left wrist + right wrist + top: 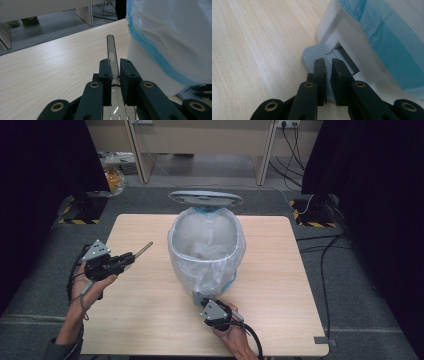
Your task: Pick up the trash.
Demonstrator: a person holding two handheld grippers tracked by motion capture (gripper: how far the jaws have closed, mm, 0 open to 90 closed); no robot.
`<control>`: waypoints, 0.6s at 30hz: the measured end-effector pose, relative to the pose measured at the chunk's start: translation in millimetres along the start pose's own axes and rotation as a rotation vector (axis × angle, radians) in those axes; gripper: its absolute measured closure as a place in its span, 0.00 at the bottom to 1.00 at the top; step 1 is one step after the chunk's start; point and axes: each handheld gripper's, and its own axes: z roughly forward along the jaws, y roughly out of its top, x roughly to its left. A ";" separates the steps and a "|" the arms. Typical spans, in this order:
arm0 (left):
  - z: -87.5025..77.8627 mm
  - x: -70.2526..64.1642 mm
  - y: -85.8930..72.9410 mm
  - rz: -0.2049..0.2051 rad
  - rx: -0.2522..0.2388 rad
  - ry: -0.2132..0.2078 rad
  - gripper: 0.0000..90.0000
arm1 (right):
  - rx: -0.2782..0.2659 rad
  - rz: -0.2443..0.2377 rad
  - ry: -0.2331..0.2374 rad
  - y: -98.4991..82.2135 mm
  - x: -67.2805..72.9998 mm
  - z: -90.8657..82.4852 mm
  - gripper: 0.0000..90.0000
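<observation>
Two hand-held grippers work at a pale wood-grain desk [280,285] that carries a white pedal bin [206,251] with its grey round lid [205,197] raised. The high view shows the crinkled clear liner bag [210,245] folded over the rim; the gripper views add a blue band under the bag's film.

The left hand-held gripper [131,256], well left of the bin, has its jaws closed on a thin flat metal handle [111,53] with an oval hole; the left gripper view shows it shiny and straight, what it belongs to hidden.

The right hand-held gripper [328,65] has its jaws nearly together, empty, tips over the ribbed grey pedal [312,53] at the bin's foot.
</observation>
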 end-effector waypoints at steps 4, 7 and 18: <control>-8.8 -1.9 9.0 0.006 -0.027 -0.012 0.89 | 0.000 0.000 -0.001 0.0 0.1 0.1 0.91; -14.7 -4.1 15.8 0.015 -0.039 -0.016 0.89 | 0.000 -0.001 0.000 0.0 0.0 0.0 0.91; -21.6 -14.9 38.5 0.051 -0.054 -0.045 0.89 | -0.002 -0.011 -0.002 0.1 -0.2 0.2 0.91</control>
